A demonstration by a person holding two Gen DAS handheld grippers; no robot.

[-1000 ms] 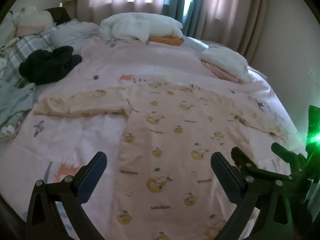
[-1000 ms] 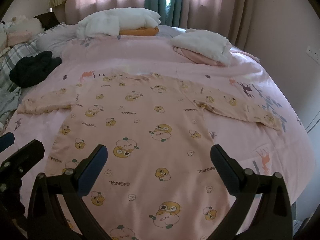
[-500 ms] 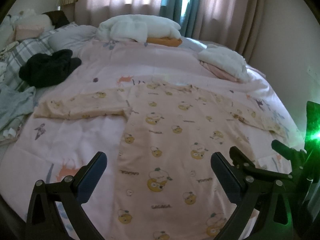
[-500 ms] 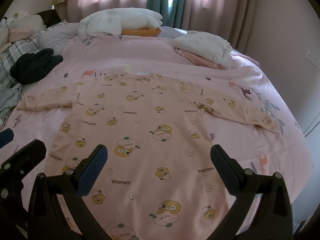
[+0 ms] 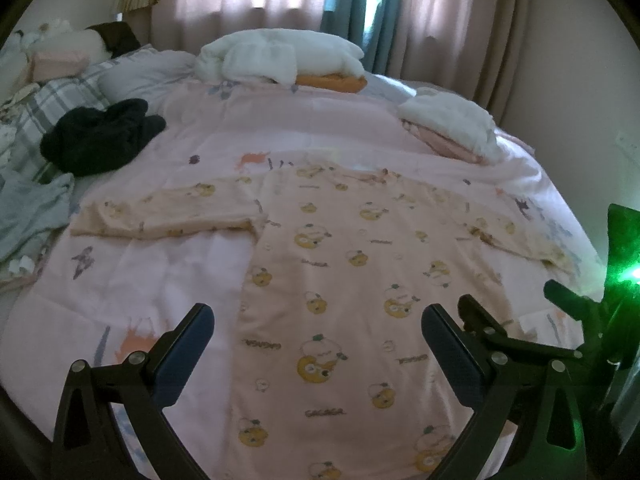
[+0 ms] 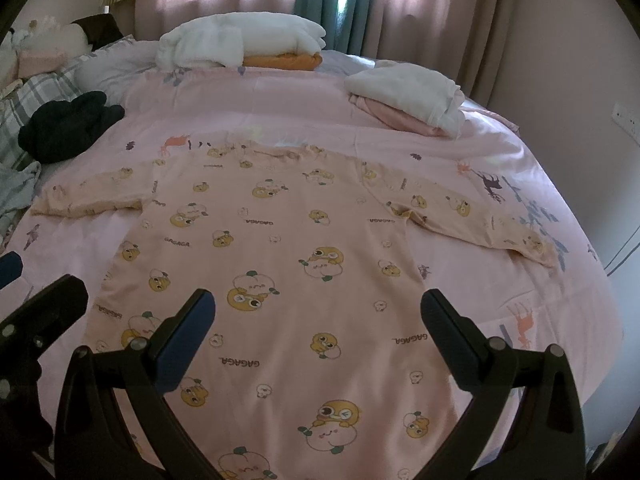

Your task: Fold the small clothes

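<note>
both hand-held grippers hover with jaws wide apart and hold nothing: the left hand-held gripper (image 5: 316,336) and the right hand-held gripper (image 6: 318,320) hang above the lower half of the shirt (image 6: 280,248). the shirt lies flat on the bed (image 6: 420,152), sleeves spread out to the sides. no fold looks made yet; this seems the approach. next, probably, each gripper drops to a sleeve or side edge and pinches only the shirt, not the sheet.

The word "GAGAGA" is printed repeatedly, upside down from both wrist views, across the pink cartoon-print shirt (image 6: 280,264) between its chick pictures.
</note>
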